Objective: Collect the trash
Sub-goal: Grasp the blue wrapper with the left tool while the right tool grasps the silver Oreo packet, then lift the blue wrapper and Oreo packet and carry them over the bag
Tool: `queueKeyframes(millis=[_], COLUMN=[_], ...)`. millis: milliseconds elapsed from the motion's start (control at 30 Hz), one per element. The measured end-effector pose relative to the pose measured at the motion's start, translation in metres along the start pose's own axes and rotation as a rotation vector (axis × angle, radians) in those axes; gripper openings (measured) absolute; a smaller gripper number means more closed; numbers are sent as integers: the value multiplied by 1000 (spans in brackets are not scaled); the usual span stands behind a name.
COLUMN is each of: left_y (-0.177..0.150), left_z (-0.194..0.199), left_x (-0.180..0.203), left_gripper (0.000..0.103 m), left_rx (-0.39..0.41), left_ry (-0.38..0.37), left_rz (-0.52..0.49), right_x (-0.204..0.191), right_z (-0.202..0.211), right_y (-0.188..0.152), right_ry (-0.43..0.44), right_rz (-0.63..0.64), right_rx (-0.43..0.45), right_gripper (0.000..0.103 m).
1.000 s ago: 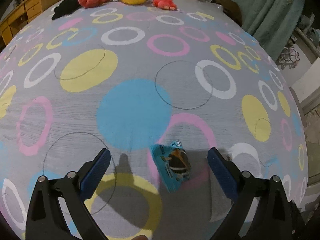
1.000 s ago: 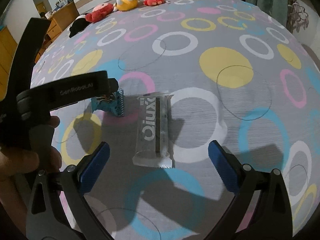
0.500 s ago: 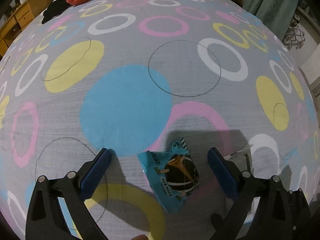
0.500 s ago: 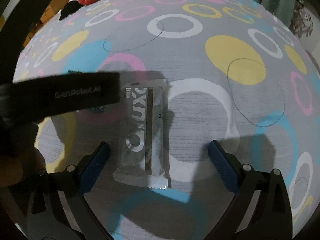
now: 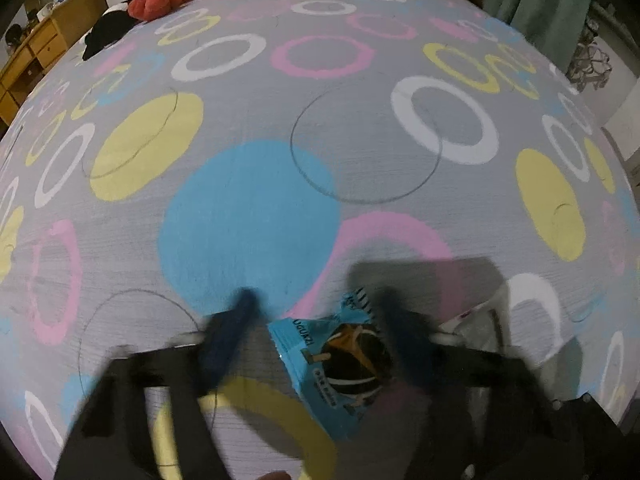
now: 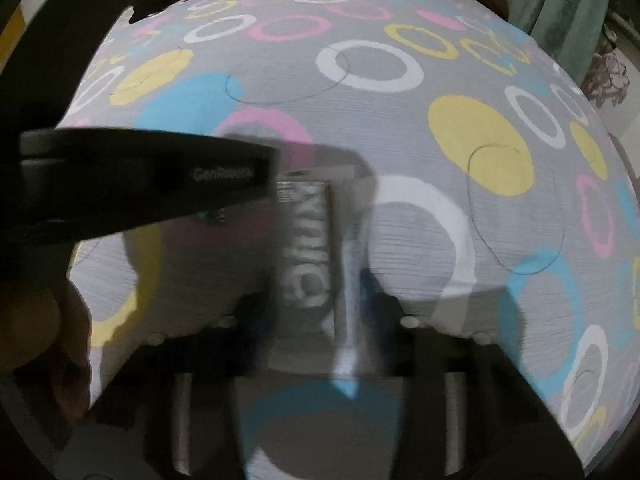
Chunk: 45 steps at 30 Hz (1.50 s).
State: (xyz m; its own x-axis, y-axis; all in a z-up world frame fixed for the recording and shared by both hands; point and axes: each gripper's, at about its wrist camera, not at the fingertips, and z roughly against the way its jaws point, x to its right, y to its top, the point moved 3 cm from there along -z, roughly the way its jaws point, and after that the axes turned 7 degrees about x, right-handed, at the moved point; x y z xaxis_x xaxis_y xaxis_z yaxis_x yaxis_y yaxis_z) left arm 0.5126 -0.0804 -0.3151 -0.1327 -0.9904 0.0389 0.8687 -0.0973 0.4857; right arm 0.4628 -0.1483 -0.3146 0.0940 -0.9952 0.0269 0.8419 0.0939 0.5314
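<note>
Left gripper (image 5: 316,334): black frame, blue finger pads (image 5: 230,334), silver screws.
Right gripper (image 6: 316,312): black frame, silver screws.
Marking: white "GenRobot" lettering.

My left gripper's body (image 6: 144,184) blocks passage left of my right gripper (image 6: 316,292); bedspread (image 6: 400,128) ahead lies open.

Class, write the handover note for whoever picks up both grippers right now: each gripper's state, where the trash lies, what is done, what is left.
Left gripper: jaws have just been closing around the blue snack wrapper on the bedspread; motion blur hides whether the pads press it.
Right gripper: jaws have just been closing around the silver bar wrapper; contact is likewise unclear.
Done: both grippers are lined up, one wrapper each.
Left: confirm the grips, lift both wrappers and take them away. No bin shows in either view.
</note>
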Motion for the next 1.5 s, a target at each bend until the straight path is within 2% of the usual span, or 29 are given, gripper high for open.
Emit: queueKeyframes(millis=[33, 233, 600, 767, 1133, 1500], left_y=[1, 1, -2, -7, -28, -60], left_z=[2, 8, 24, 40, 96, 150], left_x=[-1, -4, -3, -7, -11, -4], left_gripper=[28, 20, 19, 19, 19, 19], left_rx=[1, 23, 52, 79, 171, 238], left_ry=[-6, -32, -62, -52, -48, -68], left_rz=[3, 19, 33, 38, 40, 43], right_x=[-1, -2, 2, 6, 12, 28], right_z=[-1, 3, 37, 59, 108, 156], right_y=[0, -1, -14, -22, -39, -66], right_ry=[-3, -4, 5, 12, 3, 8], right_rz=[2, 7, -4, -6, 10, -22], right_rx=[-3, 22, 71, 94, 177, 217], right_gripper=[37, 36, 36, 36, 37, 37])
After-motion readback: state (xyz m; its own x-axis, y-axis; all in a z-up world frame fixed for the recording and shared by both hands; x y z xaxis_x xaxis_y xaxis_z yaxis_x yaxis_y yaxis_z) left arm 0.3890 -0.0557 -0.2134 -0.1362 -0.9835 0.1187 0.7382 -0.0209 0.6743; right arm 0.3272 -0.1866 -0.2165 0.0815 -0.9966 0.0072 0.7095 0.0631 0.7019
